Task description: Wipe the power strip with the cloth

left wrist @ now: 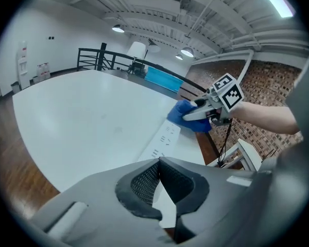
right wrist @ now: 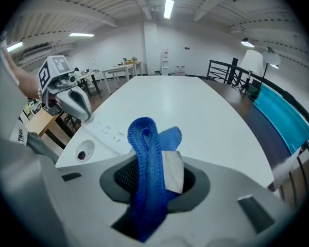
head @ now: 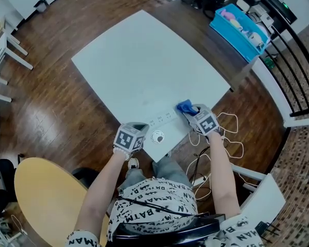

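A white power strip (head: 164, 123) lies along the near edge of the white table (head: 144, 66), with a round button at its left end. My right gripper (head: 195, 116) is shut on a blue cloth (head: 184, 107) that hangs over the strip's right end. In the right gripper view the cloth (right wrist: 144, 153) stands folded between the jaws, with the strip (right wrist: 100, 135) to the left. My left gripper (head: 136, 135) sits at the strip's left end. Its jaws look shut in the left gripper view (left wrist: 162, 189), and the strip (left wrist: 162, 140) runs ahead towards the cloth (left wrist: 185, 115).
White cables (head: 224, 138) dangle off the table's right corner. A blue bin (head: 239, 30) stands at the far right by a black railing (head: 293, 50). A round wooden table (head: 46, 199) is behind on the left.
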Tool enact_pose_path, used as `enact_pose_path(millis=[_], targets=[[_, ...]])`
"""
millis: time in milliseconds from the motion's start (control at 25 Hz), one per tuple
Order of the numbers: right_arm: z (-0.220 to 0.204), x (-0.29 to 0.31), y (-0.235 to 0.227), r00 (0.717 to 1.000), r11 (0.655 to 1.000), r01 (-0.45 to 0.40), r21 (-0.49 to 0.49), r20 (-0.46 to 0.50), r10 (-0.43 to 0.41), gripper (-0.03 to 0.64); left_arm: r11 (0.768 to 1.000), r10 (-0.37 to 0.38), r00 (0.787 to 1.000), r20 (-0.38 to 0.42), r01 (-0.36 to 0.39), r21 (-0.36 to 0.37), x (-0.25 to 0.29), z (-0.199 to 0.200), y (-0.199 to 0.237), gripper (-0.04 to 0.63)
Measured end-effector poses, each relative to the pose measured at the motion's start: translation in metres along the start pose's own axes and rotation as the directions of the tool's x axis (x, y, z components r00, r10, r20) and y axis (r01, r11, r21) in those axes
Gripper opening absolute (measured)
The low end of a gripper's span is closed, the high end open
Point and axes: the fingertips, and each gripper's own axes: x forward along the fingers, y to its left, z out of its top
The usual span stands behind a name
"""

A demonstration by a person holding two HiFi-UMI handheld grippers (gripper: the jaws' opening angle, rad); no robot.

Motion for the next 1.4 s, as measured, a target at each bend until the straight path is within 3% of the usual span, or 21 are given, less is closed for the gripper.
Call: enact_pose_path(millis=[320, 520, 760, 880, 1000, 1200, 1400], targets=[[0.009, 0.022, 0.02, 0.997, 0.997, -0.081, 0.016, -0.007, 0.081, 0.129, 0.999, 0.051, 0.998, -0.025, -0.051, -0.011, 0.016, -0.002, -0.005, 0.0], [-0.013, 0.007, 0.036, 0.995, 0.995, -0.096, -0.016, -0.025, 0.095, 0.129, 0.996, 0.034, 0.999, -0.007, -0.034, -0.082, 0.01, -0.004, -0.001, 0.0], [-0.04, -0.017, 0.049, 0.995, 0.995, -0.091, -0.045, -0.05, 0.089, 0.129, 0.998, 0.052, 0.999, -0.013, -0.052, -0.04, 0.012, 0.001, 0.0, 0.0], [-0.035, -0.034, 0.056, 0.998, 0.998, -0.052, 0.018, 0.024, 0.052, 0.129, 0.997, 0.071, 0.997, 0.011, -0.071, -0.04, 0.005, -0.001, 0.001, 0.0], [-0.014, -0.051, 0.06, 0.993, 0.993, -0.007, 0.116, 0.114, -0.006, 0.129, 0.995, 0.088, 0.992, 0.086, -0.083, -0.062, -0.017, 0.007, 0.001, 0.0], [0.024, -0.071, 0.084, 0.972, 0.959, 0.028, 0.281, 0.217, -0.092, 0.129, 0.992, 0.1, 0.973, 0.21, -0.08, -0.102, -0.057, 0.019, -0.002, 0.0], [0.052, -0.078, 0.119, 0.946, 0.933, 0.041, 0.359, 0.285, -0.151, 0.129, 0.993, 0.088, 0.953, 0.29, -0.062, -0.099, -0.09, 0.023, -0.009, 0.0]])
